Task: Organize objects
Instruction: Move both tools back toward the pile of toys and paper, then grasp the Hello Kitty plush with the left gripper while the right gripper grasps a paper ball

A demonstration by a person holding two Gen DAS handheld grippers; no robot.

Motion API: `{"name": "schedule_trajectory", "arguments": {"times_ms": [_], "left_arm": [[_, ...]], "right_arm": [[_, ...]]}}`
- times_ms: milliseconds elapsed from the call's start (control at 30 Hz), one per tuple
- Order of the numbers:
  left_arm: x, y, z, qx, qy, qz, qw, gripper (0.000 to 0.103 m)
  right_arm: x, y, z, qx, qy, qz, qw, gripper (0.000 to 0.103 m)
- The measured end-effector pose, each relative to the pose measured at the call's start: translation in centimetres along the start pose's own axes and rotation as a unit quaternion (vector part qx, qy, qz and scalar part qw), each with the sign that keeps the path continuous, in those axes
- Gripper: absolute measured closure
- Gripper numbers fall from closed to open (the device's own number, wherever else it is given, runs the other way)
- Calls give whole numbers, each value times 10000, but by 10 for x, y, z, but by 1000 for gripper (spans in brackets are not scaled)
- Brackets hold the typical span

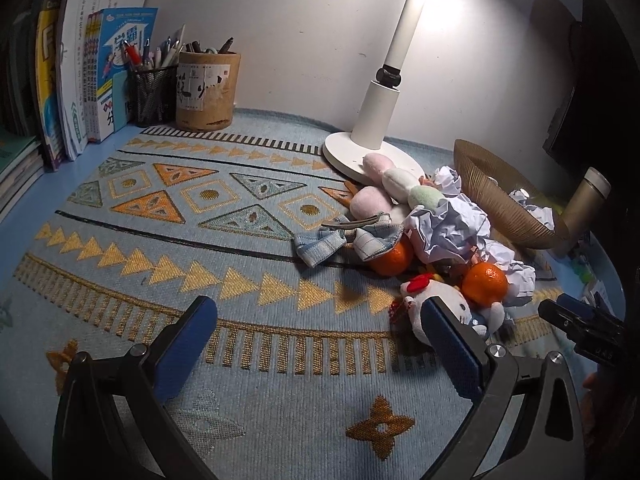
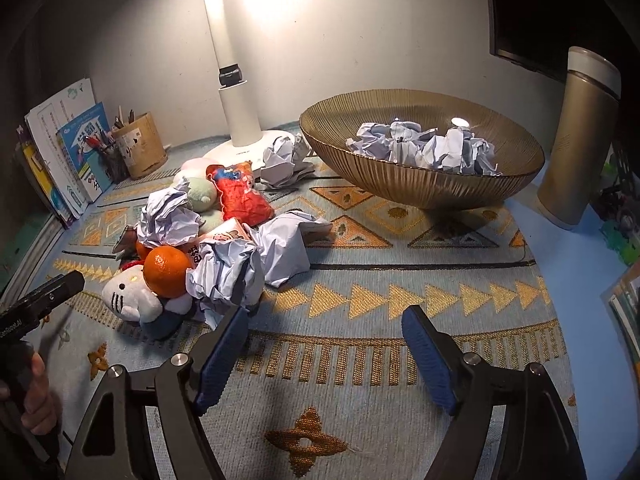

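Observation:
A heap of clutter lies on the patterned mat (image 1: 168, 240): crumpled paper balls (image 2: 228, 276), two oranges (image 2: 166, 270) (image 1: 394, 258), a white cat plush (image 2: 128, 296), a red snack bag (image 2: 242, 196), pastel plush dumplings (image 1: 400, 184) and a checked cloth bow (image 1: 340, 238). A gold ribbed bowl (image 2: 400, 184) at the back right holds several paper balls (image 2: 424, 146). My left gripper (image 1: 320, 316) is open over bare mat, its right finger just in front of the cat plush (image 1: 434, 300). My right gripper (image 2: 326, 320) is open with nothing between its fingers, its left finger beside the nearest paper ball.
A white lamp (image 1: 384, 92) stands at the back wall behind the heap. Two pen holders (image 1: 208, 90) and upright books (image 1: 92, 76) fill the back left. A gold flask (image 2: 580, 140) stands right of the bowl. A person's hand (image 2: 34, 396) grips the left tool.

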State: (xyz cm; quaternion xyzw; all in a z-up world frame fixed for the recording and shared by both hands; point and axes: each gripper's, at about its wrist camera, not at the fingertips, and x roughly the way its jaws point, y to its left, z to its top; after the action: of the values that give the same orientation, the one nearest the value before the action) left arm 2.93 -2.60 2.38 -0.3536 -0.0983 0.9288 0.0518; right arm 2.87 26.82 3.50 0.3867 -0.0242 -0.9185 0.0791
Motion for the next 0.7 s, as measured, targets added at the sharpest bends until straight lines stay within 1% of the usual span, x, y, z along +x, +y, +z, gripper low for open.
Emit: {"name": "schedule_trajectory", "arguments": {"times_ms": [33, 100, 167, 267, 367, 433, 467, 500, 533, 567, 600, 633, 667, 700], "left_arm": [[-1, -2, 0, 60, -6, 0, 10000, 2], [-1, -7, 0, 196, 7, -48, 9998, 2], [-3, -14, 0, 303, 25, -213, 9993, 2], [0, -28, -1, 388, 179, -516, 9978, 2], [13, -45, -1, 511, 523, -580, 9956, 2], [26, -53, -1, 542, 771, -646, 9935, 8], [32, -56, 0, 557, 843, -638, 9928, 15], [36, -58, 0, 550, 889, -657, 9923, 18], [38, -59, 1, 522, 930, -710, 9918, 19], [40, -59, 1, 482, 949, -783, 9912, 24], [40, -60, 1, 449, 950, -876, 9906, 32], [41, -60, 1, 442, 980, -977, 9894, 35], [40, -61, 0, 445, 988, -1076, 9883, 44], [39, -62, -1, 459, 989, -1186, 9869, 53]], "right_arm": [[0, -1, 1, 54, 31, 83, 9999, 25], [1, -2, 5, 292, 90, 512, 9982, 25], [3, 2, 11, 455, 166, 881, 9949, 25], [10, 18, 24, 405, 218, 1032, 9936, 25], [25, 31, 33, 323, 434, 944, 9941, 25], [35, 35, 34, 331, 524, 969, 9934, 25], [38, 35, 35, 369, 513, 1031, 9927, 27], [39, 34, 36, 410, 506, 1109, 9917, 34], [39, 32, 37, 440, 517, 1183, 9907, 37], [40, 31, 37, 446, 535, 1220, 9901, 45], [41, 30, 37, 443, 561, 1225, 9899, 49], [43, 28, 37, 459, 606, 1259, 9891, 52], [45, 26, 35, 488, 675, 1348, 9874, 57], [46, 24, 33, 535, 716, 1444, 9855, 58]]}}
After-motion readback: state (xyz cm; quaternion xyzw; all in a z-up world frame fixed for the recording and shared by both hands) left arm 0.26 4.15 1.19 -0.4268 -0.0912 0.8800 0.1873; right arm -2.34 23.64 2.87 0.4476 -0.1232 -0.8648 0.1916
